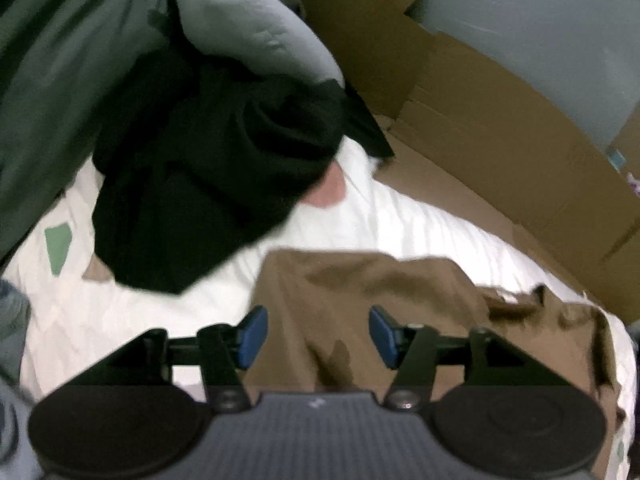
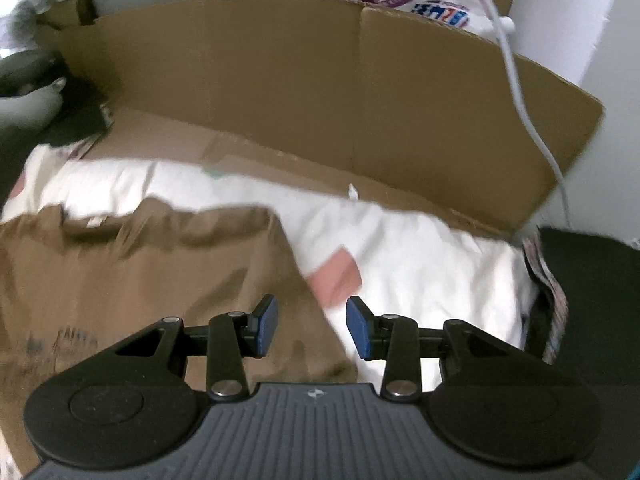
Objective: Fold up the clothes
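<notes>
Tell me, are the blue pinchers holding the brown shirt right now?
No. The left gripper and the right gripper are both open above the brown garment, with nothing pinched between their pads.

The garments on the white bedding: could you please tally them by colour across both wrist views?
Brown: 1, the shirt under both open tools
Black: 1, the bundle
Green: 1, the cloth
Grey: 1, the piece
Total: 4

No legible text, only blurred print.
</notes>
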`<state>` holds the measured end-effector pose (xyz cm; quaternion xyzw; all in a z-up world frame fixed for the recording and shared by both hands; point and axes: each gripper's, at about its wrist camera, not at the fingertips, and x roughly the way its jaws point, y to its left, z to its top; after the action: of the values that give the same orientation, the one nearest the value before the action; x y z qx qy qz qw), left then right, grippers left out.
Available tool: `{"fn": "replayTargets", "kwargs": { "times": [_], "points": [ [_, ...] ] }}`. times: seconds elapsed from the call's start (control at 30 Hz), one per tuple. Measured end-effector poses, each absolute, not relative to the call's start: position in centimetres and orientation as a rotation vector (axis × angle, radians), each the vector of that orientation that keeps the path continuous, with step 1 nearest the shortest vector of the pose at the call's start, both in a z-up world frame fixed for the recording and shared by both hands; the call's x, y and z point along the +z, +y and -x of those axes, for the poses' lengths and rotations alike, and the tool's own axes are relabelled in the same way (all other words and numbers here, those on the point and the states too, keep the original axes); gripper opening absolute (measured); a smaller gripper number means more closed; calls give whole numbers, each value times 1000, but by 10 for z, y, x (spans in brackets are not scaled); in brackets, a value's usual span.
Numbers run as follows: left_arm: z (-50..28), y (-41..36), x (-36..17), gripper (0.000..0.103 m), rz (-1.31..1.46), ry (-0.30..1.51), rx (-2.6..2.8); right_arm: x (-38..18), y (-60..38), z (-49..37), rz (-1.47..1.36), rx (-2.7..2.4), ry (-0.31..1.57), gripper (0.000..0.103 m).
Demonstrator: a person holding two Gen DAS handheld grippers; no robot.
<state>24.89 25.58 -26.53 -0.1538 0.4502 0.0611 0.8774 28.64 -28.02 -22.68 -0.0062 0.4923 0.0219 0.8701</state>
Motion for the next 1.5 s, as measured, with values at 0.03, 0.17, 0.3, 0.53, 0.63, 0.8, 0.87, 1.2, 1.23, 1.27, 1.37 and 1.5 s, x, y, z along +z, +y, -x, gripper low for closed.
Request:
{"fn": "replayTargets", "kwargs": {
  "times": [0.03,0.17,0.3,0.53,0.63,0.8,0.87,1.2,1.23,1.27,1.37,1.5],
  "points": [
    [-243,249,-264,60,312,945,122,-225,-282,-276,14,55,1028,45],
    [-224,219,-259,66,279,961,56,-217,-289,-236,-1,89,1016,45],
    [-213,186,-258,68,217,976,-37,-222,-297,-203,-29,93,1013,45],
    [-200,140,-258,68,185,985,-122,-236,-309,-162,-72,65,978,45],
    [-198,119,-260,68,172,999,-155,-248,-311,-151,-107,73,976,45],
    [-194,82,-266,68,168,1021,-224,-274,-313,-143,-244,128,1008,45],
    [-192,65,-269,68,155,1031,-261,-284,-310,-141,-279,151,1023,45],
    [-181,8,-289,68,130,1077,-375,-333,-298,-120,-325,183,1125,45],
    [-179,7,-292,68,150,1084,-376,-336,-298,-116,-330,186,1130,45],
    [-177,6,-295,68,169,1092,-377,-337,-296,-114,-332,190,1130,45],
    [-172,2,-303,68,210,1117,-381,-339,-292,-109,-336,201,1128,45],
    [-166,-3,-311,68,209,1146,-396,-342,-286,-102,-341,216,1126,42]
  ]
}}
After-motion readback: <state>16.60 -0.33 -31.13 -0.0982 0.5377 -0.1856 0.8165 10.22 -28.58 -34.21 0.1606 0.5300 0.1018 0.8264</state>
